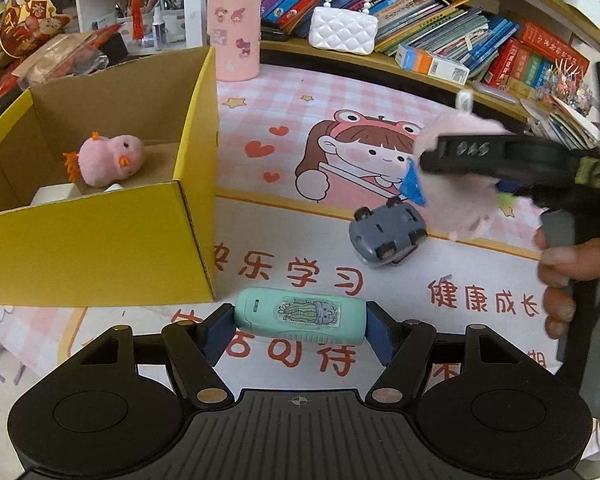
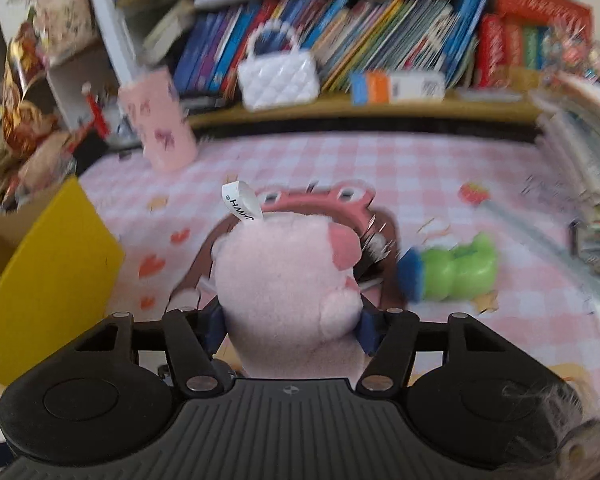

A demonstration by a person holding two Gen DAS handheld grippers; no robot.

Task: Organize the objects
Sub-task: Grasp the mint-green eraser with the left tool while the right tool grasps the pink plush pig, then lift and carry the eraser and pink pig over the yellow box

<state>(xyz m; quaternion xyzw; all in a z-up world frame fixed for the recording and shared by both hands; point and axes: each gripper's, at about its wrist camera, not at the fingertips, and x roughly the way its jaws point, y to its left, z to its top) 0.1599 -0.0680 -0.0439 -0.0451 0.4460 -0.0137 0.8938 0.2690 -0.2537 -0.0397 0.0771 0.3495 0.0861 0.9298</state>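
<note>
Mint-green case [image 1: 300, 322] with a cactus sticker, clamped crosswise between the blue pads of the left tool [image 1: 300, 332], lifted clear of the tabletop [image 1: 320, 92] and just to the right of the near corner of the yellow box [image 1: 100, 248]; held by its two ends, probably so as to drop flat into that box. Pink plush [image 2: 284, 292] squeezed between the pads of the right tool [image 2: 290, 330], white tag on top reading something like "JHWH", blurred. Same plush and tool visible from the left view at far right, a person's hand [image 1: 568, 276] on the trigger, "DAS" embossed on the tool's black arm. Inside the box already: a pink chick plush [image 1: 108, 158] beside white blocks, suggesting the box as the collecting place. Still loose on the tabletop: a grey toy car [image 1: 388, 236] lying wheels-up near the middle, a green toy [image 2: 456, 270] further right. Cartoon mat underneath, red characters 快乐学习 and 健康成长 readable. Far side: pink stickered canister [image 1: 234, 34], white quilted handbag [image 1: 342, 30], shelf of books [image 1: 420, 4]
</note>
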